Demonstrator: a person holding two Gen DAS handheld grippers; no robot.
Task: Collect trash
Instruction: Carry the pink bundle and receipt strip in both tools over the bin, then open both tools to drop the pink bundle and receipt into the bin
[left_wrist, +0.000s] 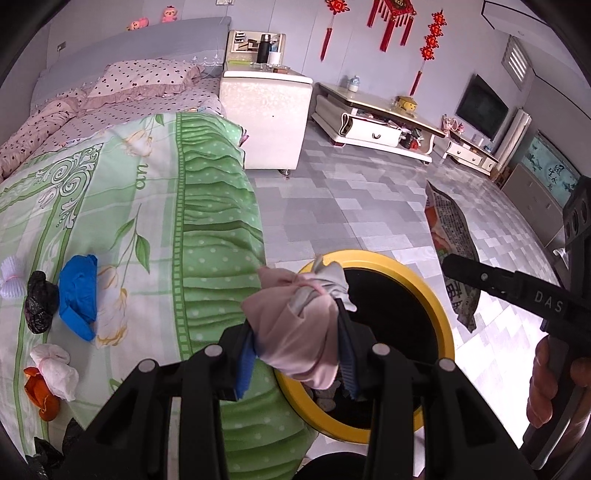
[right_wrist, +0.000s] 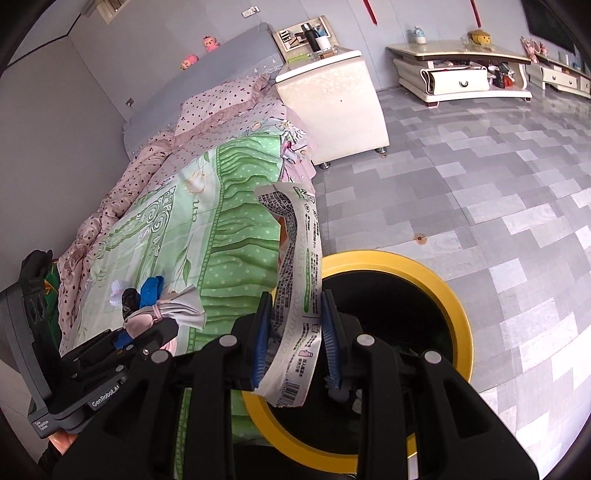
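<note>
Bedroom with grey tiled floor (right_wrist: 480, 177); green flowered bedspread (left_wrist: 155, 206) over the bed, white nightstand (left_wrist: 266, 118) past its far corner. Yellow-rimmed bin (left_wrist: 439, 306) on the floor just beside the bed edge, dark inside.

Left gripper (left_wrist: 299, 354) closed around a pink cloth bundle (left_wrist: 295, 332), blue pads pressing both sides, bundle tied near the top with grey ends sticking up; held over the near-bed rim of the bin. Right gripper (right_wrist: 295, 339) narrowed onto a printed wrapper (right_wrist: 295, 295), standing upright between the blue pads and touching the left one, small gap at the right pad; also held over the bin's near-bed rim.

Left wrist view only: more trash on the bedspread, well away from the bin — blue glove (left_wrist: 77, 291), black crumpled bag (left_wrist: 40, 302) touching it, white mesh piece (left_wrist: 11, 280), white tied wad (left_wrist: 55, 369) against an orange scrap (left_wrist: 40, 395). Same view: wrapper seen flat-on beyond the bin, with the right gripper's black body at the right.

Right wrist view only: left gripper from the side, bundle's tied grey ends poking out above the bedspread.
</note>
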